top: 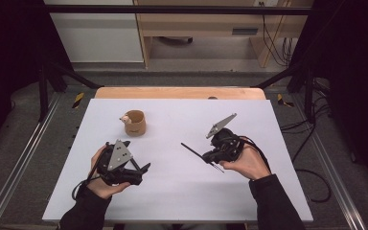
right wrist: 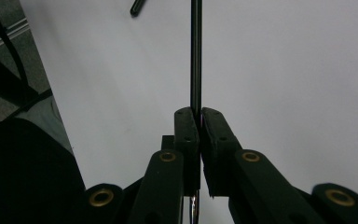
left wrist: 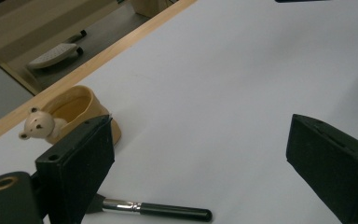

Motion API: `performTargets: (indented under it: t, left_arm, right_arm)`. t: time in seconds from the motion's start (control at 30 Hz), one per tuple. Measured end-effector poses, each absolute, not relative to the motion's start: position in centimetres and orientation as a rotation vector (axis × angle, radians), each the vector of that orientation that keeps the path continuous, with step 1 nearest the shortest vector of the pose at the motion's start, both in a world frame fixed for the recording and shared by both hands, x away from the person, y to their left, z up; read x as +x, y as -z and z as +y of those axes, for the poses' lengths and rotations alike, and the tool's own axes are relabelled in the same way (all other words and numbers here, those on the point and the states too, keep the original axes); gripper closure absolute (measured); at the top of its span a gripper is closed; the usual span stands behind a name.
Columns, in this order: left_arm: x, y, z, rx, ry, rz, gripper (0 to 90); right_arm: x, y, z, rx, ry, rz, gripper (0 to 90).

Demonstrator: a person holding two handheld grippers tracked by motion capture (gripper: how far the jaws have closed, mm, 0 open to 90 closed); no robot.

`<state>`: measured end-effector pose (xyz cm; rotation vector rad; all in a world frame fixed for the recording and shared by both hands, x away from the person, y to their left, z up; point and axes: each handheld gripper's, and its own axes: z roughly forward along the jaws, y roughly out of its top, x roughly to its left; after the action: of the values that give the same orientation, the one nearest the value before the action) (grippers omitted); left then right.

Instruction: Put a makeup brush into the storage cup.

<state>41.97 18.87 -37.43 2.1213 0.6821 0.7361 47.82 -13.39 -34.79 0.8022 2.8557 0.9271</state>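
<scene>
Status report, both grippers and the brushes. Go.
Right gripper shut on thin brush. Left gripper open, thick brush lying on table below it. Bear cup upright, path clear.

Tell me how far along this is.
Done: nothing seems to be in the tan bear-faced cup yet. In hand: the right gripper is shut on a thin black brush. Remaining: a silver-collared black brush lies on the white table by the open left gripper.

Thin black brush (right wrist: pixel 196 56), clamped, tilted

bear cup (top: pixel 135 123): upright, far-left | white table (top: pixel 182 191) | cables (top: pixel 282 50): back right
</scene>
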Motion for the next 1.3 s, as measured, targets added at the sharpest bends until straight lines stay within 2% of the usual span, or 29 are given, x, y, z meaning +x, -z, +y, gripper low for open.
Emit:
performTargets:
  t: [0.5, 1.3]
  left_arm:
    - [41.9, 37.0, 14.8, 2.284, -0.790, 0.510, 8.0]
    - [41.3, 37.6, 11.7, 2.381, -0.888, 0.291, 14.5]
  right_arm:
    - [47.7, 34.6, -12.1, 0.732, -0.921, 2.912, 85.8]
    - [47.8, 35.3, -9.9, 0.676, -0.853, 3.028, 85.8]
